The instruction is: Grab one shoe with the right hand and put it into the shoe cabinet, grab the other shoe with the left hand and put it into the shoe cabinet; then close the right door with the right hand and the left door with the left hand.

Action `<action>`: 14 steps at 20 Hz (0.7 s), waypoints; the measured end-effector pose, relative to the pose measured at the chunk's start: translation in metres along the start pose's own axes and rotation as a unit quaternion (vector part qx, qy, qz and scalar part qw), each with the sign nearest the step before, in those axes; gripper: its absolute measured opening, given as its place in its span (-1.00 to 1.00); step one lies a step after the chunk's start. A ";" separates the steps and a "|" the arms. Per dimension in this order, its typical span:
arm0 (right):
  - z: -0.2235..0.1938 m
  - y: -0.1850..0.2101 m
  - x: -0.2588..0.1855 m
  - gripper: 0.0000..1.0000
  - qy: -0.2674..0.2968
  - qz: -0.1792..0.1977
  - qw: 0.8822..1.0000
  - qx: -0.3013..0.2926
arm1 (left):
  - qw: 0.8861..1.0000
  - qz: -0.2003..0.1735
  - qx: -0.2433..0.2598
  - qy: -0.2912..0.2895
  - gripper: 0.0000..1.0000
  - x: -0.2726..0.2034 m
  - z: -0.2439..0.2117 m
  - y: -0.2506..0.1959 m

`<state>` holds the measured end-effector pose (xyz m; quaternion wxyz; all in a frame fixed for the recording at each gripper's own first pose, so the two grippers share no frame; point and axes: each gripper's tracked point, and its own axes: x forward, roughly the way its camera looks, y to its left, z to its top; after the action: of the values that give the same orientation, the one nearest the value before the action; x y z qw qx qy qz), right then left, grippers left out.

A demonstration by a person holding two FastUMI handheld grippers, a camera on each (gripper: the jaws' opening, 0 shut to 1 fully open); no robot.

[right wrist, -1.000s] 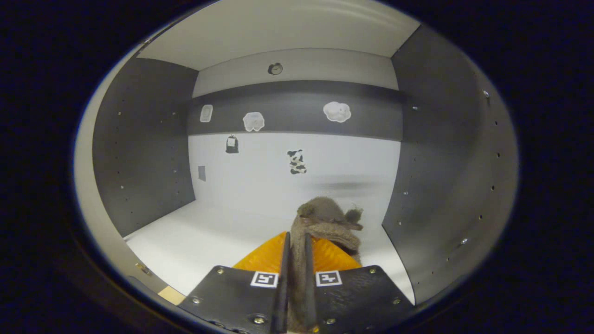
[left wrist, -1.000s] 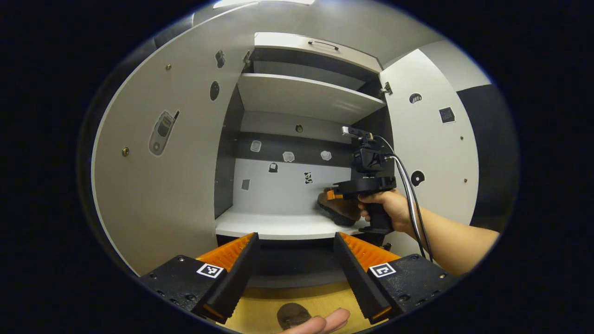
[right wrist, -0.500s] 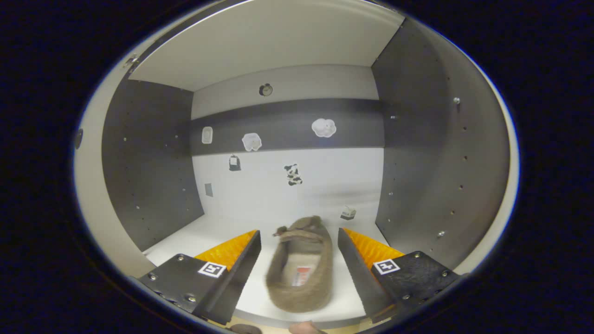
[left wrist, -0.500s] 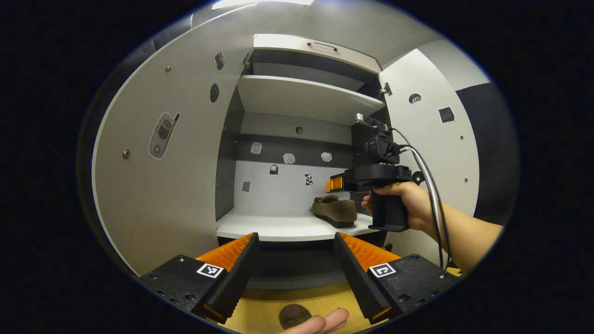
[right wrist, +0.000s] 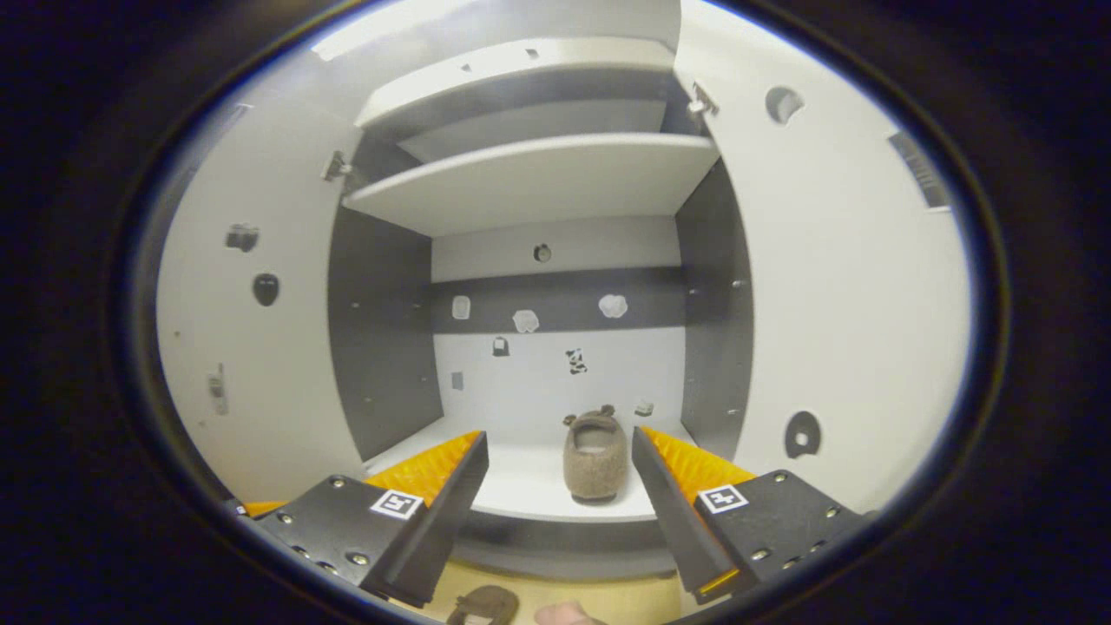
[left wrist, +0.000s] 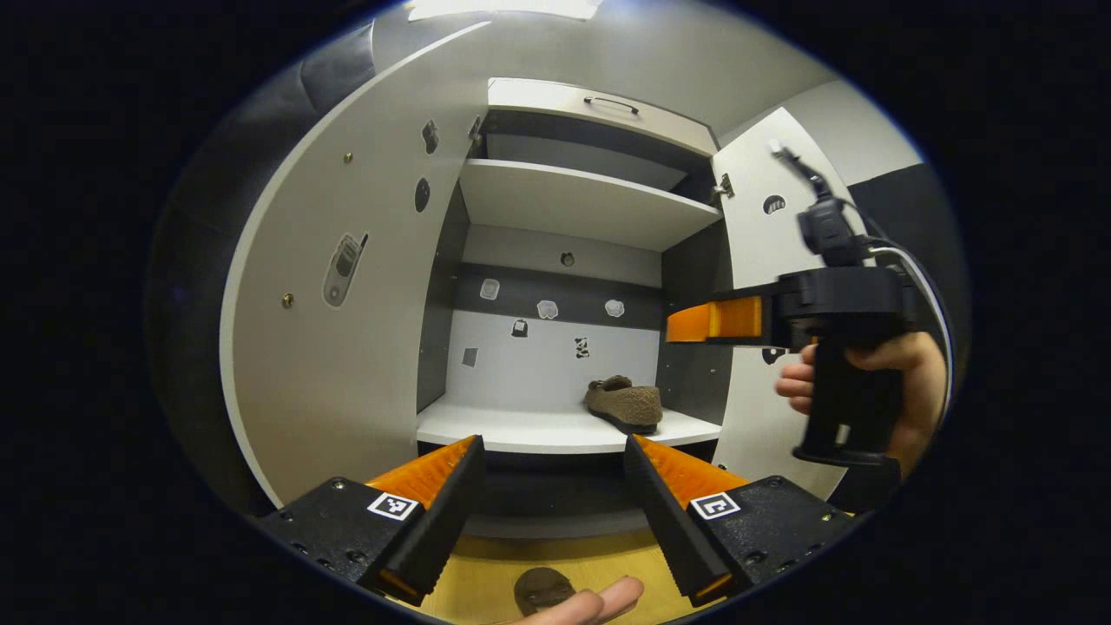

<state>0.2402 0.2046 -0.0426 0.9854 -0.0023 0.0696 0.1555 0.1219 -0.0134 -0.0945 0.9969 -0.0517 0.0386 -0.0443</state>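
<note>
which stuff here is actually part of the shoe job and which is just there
Part of the job:
- shoe on the cabinet's lower shelf
- second shoe on the floor
- left door and right door, both open
- left gripper and right gripper, both open

Just there:
- upper shelf
- stickers on the back wall

Both views face the open shoe cabinet (left wrist: 564,200) from just outside, sharing its lower shelf (right wrist: 529,482).
</note>
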 end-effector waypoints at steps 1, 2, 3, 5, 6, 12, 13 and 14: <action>-0.002 -0.005 -0.026 0.99 -0.003 -0.010 1.000 -0.006 | 1.000 -0.003 0.001 0.005 0.96 -0.006 -0.004 -0.005; -0.001 -0.008 -0.048 0.99 -0.010 -0.018 1.000 -0.007 | 1.000 -0.009 0.005 0.011 0.97 -0.012 -0.008 -0.012; -0.002 -0.011 -0.066 0.92 -0.014 -0.023 1.000 -0.007 | 1.000 -0.012 0.008 0.016 0.96 -0.017 -0.014 -0.016; -0.008 -0.023 -0.099 0.99 -0.024 -0.045 0.999 -0.002 | 0.999 -0.013 0.018 0.027 0.96 -0.026 -0.027 -0.020; -0.014 -0.029 -0.115 0.98 -0.023 -0.052 0.998 -0.007 | 0.999 -0.015 0.025 0.037 0.96 -0.030 -0.036 -0.021; -0.043 -0.050 -0.185 0.92 -0.027 -0.082 0.996 -0.003 | 0.996 -0.003 0.023 0.090 0.97 -0.048 -0.094 -0.002; -0.048 -0.049 -0.194 0.99 -0.027 -0.081 0.996 -0.004 | 0.995 0.001 0.024 0.096 0.94 -0.049 -0.104 0.002; -0.052 -0.047 -0.202 0.90 -0.030 -0.079 0.996 -0.010 | 0.994 0.008 0.026 0.105 0.93 -0.047 -0.117 0.008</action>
<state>0.0572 0.0966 -0.0669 0.9962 -0.0130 0.0377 0.0776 0.0661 -0.0126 -0.2078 0.9887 -0.0206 0.1423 -0.0430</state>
